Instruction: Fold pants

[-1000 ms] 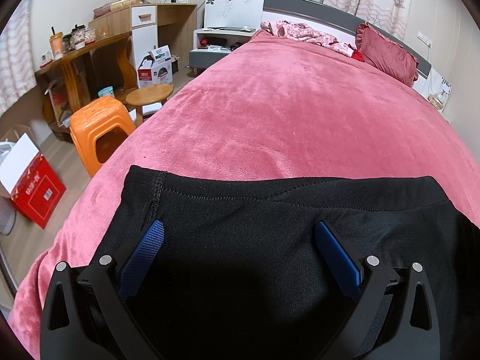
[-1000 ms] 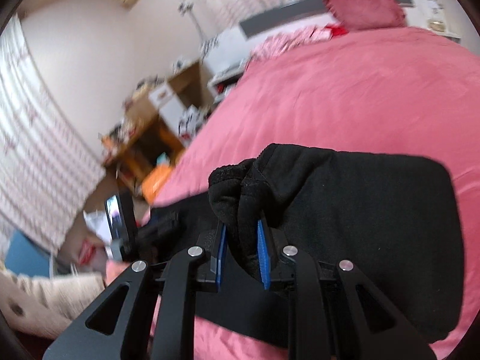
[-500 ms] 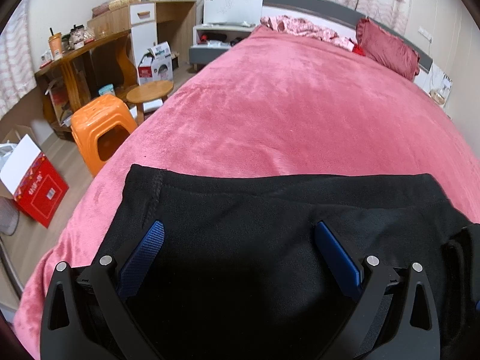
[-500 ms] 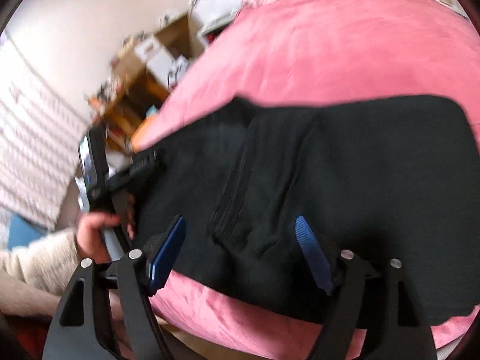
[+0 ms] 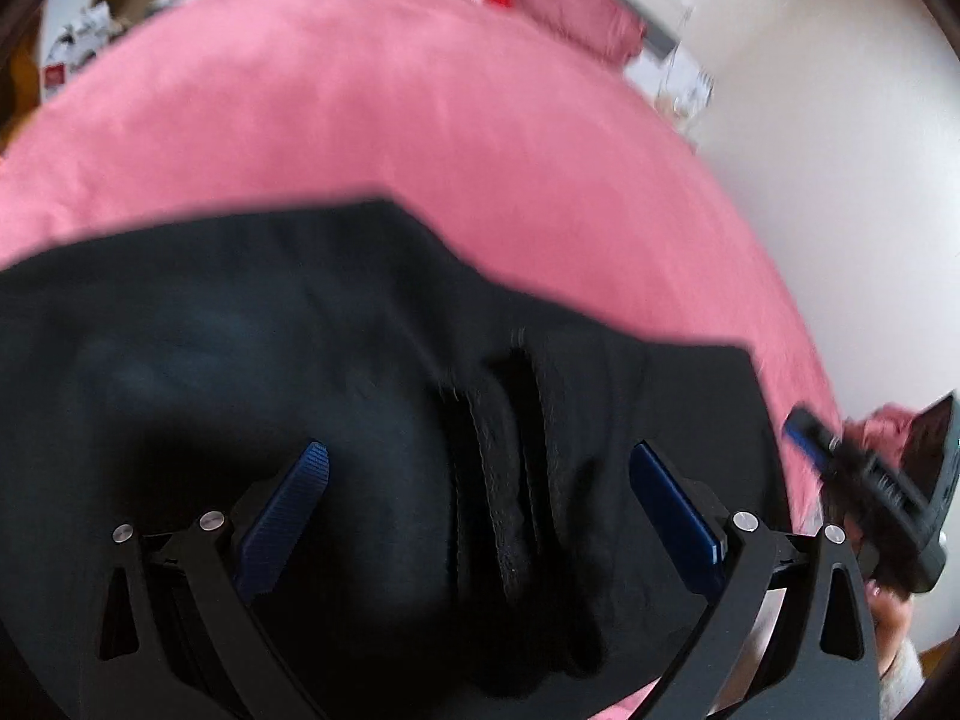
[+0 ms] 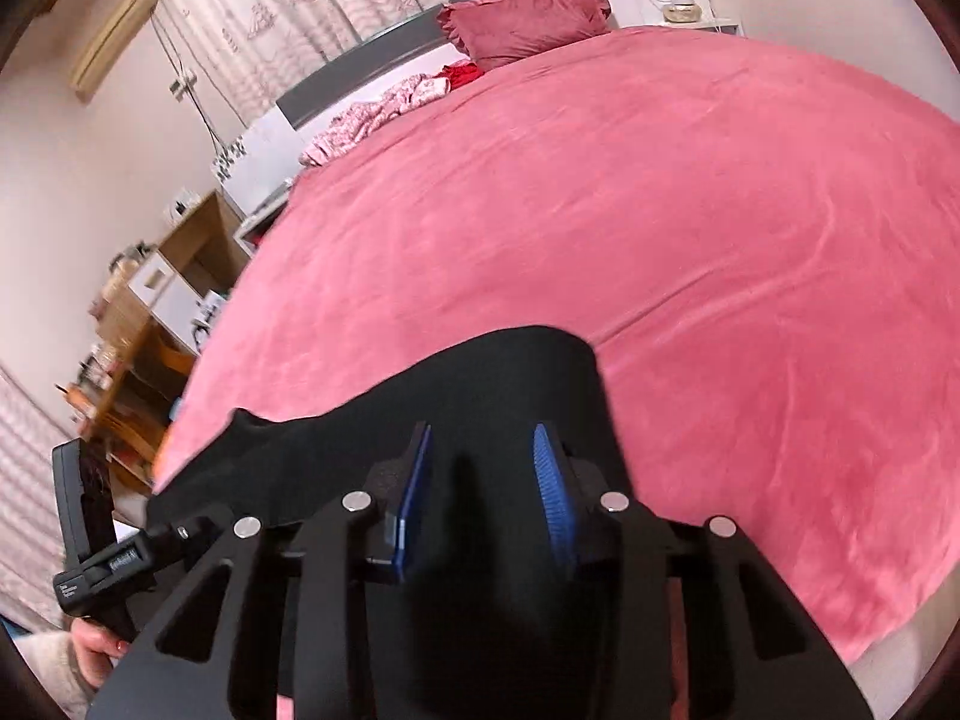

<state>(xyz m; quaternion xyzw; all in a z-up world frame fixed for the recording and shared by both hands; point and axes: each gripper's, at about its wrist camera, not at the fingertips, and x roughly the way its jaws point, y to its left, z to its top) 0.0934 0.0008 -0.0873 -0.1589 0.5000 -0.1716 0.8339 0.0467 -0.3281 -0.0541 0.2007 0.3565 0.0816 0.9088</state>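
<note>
Pink bed is carrying everything, w/ lots of bare blanket running toward the headboard end, so there's plenty of room for sliding or flipping cloth that way. Black pants are lying flat along the near edge of the bed, prob. kept there so both grippers reach w/o stretching; the near hem seems to be sitting right at the edge, so little margin on that side. A ribbed band of stacked layers is showing mid-garment in the left wrist view, suggesting one fold is already in and another is due. Left gripper is hovering over that band w/ jaws spread wide, gripping nothing, prob. lining up for a pinch or a smoothing press. Right gripper is over the pants' right-hand end near its corner, jaws partly apart w/ dark cloth between them; can't tell if cloth is actually touching the pads. Pillow is sitting far off at the headboard corner, out of the way.
</note>
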